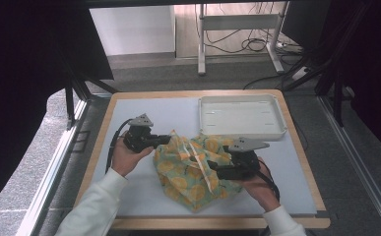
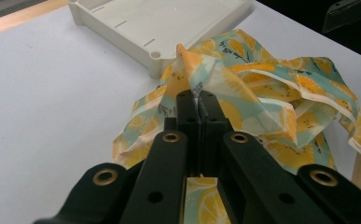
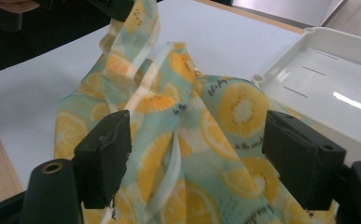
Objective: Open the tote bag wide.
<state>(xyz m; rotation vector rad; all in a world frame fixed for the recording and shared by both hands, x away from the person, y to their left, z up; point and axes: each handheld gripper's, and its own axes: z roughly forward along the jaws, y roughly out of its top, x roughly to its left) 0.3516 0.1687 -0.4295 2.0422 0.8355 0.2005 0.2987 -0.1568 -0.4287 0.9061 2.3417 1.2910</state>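
Note:
A crumpled cloth point(image 1: 193, 169) printed with lemon slices on pale green lies mid-table. My left gripper point(image 1: 169, 139) is at the cloth's left upper corner. In the left gripper view the gripper point(image 2: 197, 100) is shut on a raised fold of the cloth point(image 2: 262, 93). My right gripper point(image 1: 208, 166) hovers over the cloth's right side. In the right gripper view this gripper point(image 3: 204, 154) stands wide open, its pads point(image 3: 106, 154) on either side of the cloth point(image 3: 234, 107) without pressing it. The left gripper point(image 3: 122, 7) holds the lifted corner at the top left of that view.
A shallow white tray point(image 1: 276, 129) stands at the back right of the white mat point(image 1: 148, 110), close behind the cloth, also seen as the tray point(image 2: 159, 23) and the tray point(image 3: 327, 70). The wooden table edge point(image 1: 217, 223) runs along the front.

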